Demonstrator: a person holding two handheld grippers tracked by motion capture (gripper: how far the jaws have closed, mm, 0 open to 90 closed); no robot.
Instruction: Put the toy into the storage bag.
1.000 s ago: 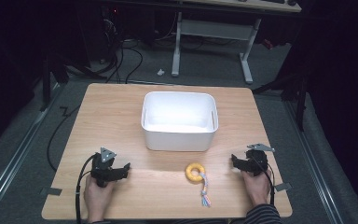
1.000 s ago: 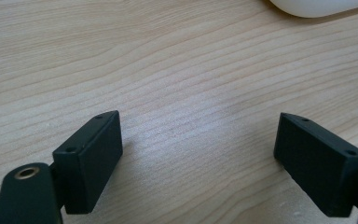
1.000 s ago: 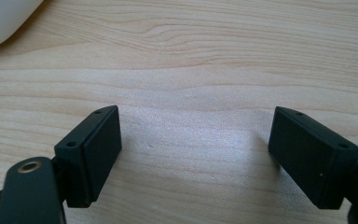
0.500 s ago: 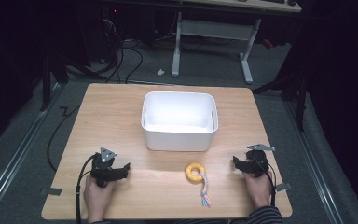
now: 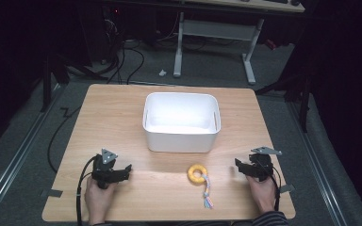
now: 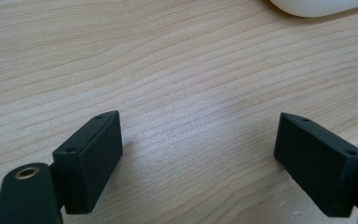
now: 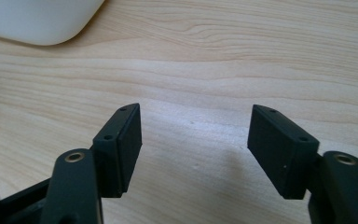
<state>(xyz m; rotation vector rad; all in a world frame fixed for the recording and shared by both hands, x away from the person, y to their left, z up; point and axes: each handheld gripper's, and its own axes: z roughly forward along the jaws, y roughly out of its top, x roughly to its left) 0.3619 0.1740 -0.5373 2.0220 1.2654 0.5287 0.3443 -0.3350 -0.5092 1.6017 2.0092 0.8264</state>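
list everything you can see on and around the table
table: 1, light wood, centre
bin: 1, white, mid table, looks empty
ring toy: 1, yellow with a pale rope tail, front of table, between the grippers
desk frame: 1, white legs, on the floor behind the table
cables: several, black, floor at back left
left gripper: 1, black, front left, jaws open, nothing between them
right gripper: 1, black, front right, jaws apart, just been closing, nothing between them
hands: 2, at the front edge

The table (image 5: 122, 113) is light wood, matt, with a fine straight grain. The white bin (image 5: 181, 122) looks like smooth plastic with a soft sheen. The yellow ring toy (image 5: 197, 173) trails a braided cord tail, and the gripper pads (image 7: 126, 140) are matt black.
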